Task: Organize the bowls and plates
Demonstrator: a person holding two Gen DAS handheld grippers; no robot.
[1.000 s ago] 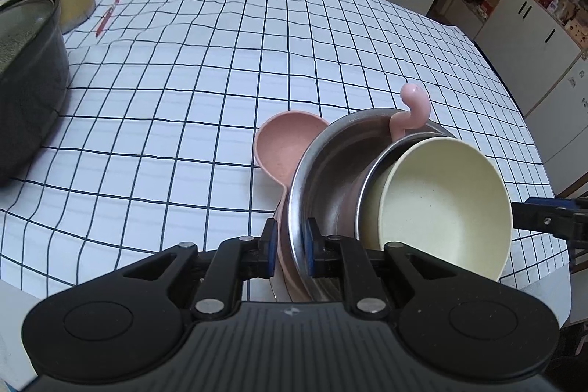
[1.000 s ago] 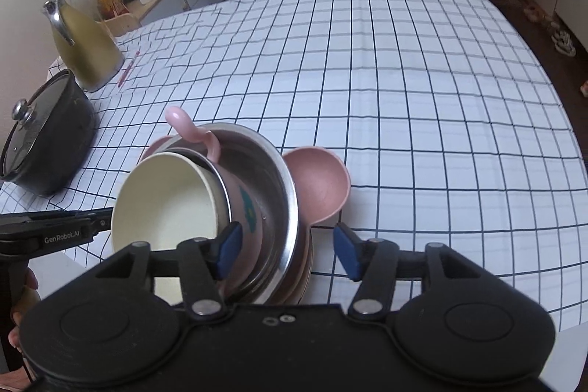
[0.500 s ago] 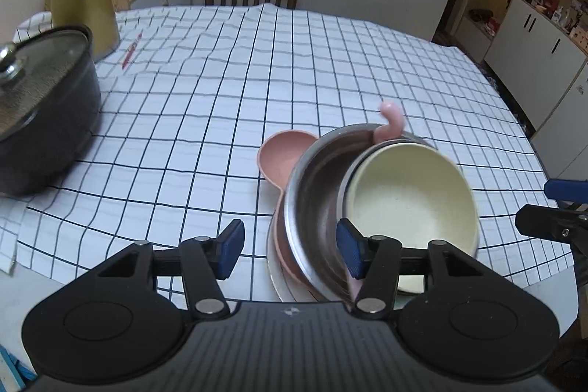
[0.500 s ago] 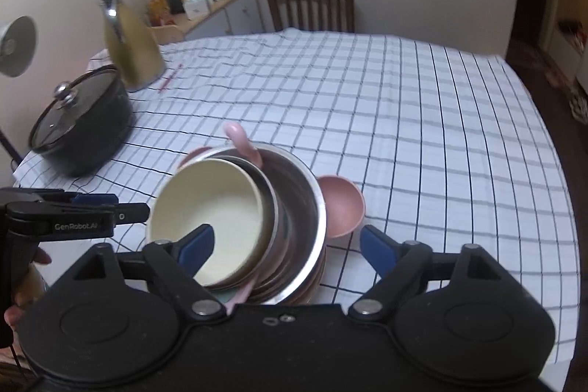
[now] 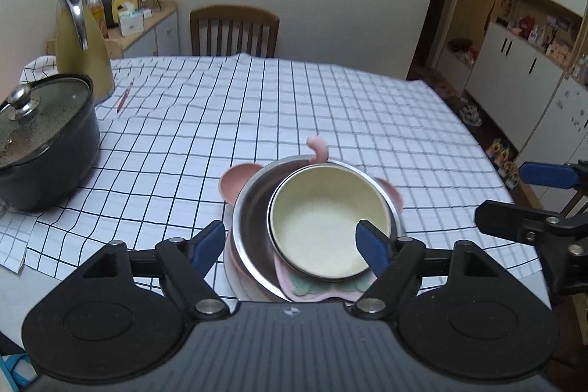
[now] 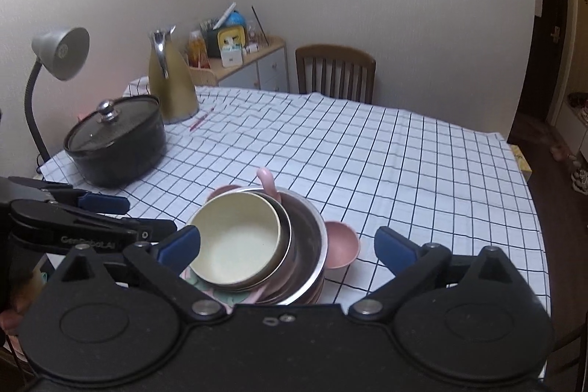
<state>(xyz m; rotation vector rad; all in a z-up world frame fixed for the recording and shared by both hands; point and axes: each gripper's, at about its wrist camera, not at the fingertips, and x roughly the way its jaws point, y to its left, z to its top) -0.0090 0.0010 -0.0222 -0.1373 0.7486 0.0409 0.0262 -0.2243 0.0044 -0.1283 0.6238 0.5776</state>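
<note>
Only right wrist view, desk lamp (image 6: 60,52)

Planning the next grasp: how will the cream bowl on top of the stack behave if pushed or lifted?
The cream bowl sits tilted, off-centre in the steel bowl, so a push would likely slide it. It looks rigid and probably light. Its smooth rim may slip.

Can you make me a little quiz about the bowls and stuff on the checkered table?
1. True or false: the pale yellow round bowl sits on top of the stack, inside the shiny steel bowl.
2. What stands nearest the black pot with the glass lid? A) the gold metal jug B) the wooden chair
3. Fill in: the thin red pen lies on the ____ tablecloth.

Key: 1 true; 2 A; 3 checkered.
</note>
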